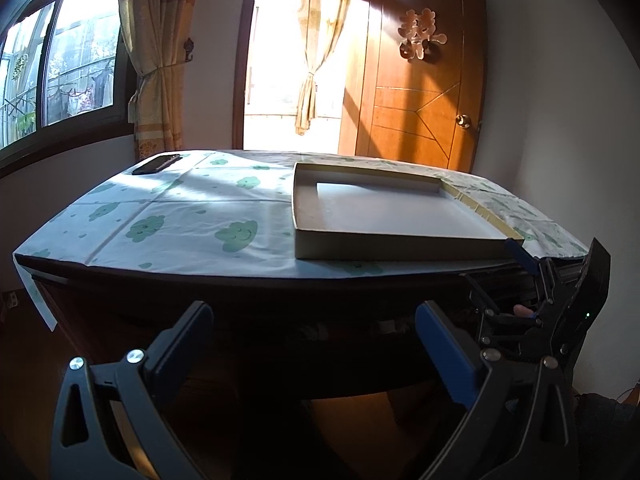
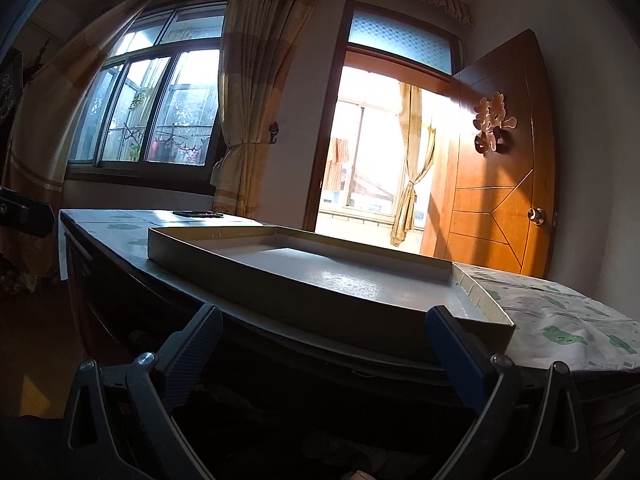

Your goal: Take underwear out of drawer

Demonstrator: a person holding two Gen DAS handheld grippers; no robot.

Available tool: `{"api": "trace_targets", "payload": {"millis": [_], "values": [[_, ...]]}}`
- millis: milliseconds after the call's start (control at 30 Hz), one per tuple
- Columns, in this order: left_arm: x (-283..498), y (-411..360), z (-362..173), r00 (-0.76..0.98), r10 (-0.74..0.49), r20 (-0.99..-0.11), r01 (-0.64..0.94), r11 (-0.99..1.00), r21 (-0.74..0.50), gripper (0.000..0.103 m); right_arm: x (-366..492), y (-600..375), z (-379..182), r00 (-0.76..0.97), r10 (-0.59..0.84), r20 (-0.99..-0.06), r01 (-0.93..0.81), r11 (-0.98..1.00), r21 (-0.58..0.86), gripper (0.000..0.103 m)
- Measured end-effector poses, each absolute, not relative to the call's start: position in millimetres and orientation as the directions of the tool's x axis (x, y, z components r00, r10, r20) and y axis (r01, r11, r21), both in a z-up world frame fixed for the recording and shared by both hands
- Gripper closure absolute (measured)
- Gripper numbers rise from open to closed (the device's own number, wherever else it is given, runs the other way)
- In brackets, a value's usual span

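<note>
No underwear shows clearly in either view. The wooden desk front (image 1: 248,312) under the tabletop is in deep shadow, and I cannot make out the drawer's outline. A few faint pale shapes (image 1: 320,327) lie in the dark gap just under the top; I cannot tell what they are. My left gripper (image 1: 316,344) is open, level with the dark front, with nothing between its blue pads. My right gripper (image 2: 324,348) is open too, low at the desk's front edge (image 2: 280,332). In the left wrist view the right gripper (image 1: 524,284) appears at the desk's right front corner.
A cloud-print cloth (image 1: 180,216) covers the desktop. A shallow cardboard box lid (image 1: 304,248) lies on its right half, close to the front edge. A black phone (image 1: 156,164) rests at the back left. Behind stand a window, curtains and an open wooden door (image 1: 424,92).
</note>
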State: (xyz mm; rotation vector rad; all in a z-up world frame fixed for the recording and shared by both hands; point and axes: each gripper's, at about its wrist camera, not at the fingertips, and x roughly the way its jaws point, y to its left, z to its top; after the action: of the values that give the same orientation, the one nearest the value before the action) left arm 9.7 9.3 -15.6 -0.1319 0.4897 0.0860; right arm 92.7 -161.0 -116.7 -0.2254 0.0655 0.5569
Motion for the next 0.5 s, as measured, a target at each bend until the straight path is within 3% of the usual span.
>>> {"api": "trace_targets", "payload": {"millis": [500], "values": [[7.5, 11.2, -16.6, 0.878, 0.049, -0.477, -0.116, 0.987, -0.112, 0.0, 98.5, -161.5, -131.7, 0.819, 0.567, -0.087, -0.569, 0.784, -0.247, 0.001]]}}
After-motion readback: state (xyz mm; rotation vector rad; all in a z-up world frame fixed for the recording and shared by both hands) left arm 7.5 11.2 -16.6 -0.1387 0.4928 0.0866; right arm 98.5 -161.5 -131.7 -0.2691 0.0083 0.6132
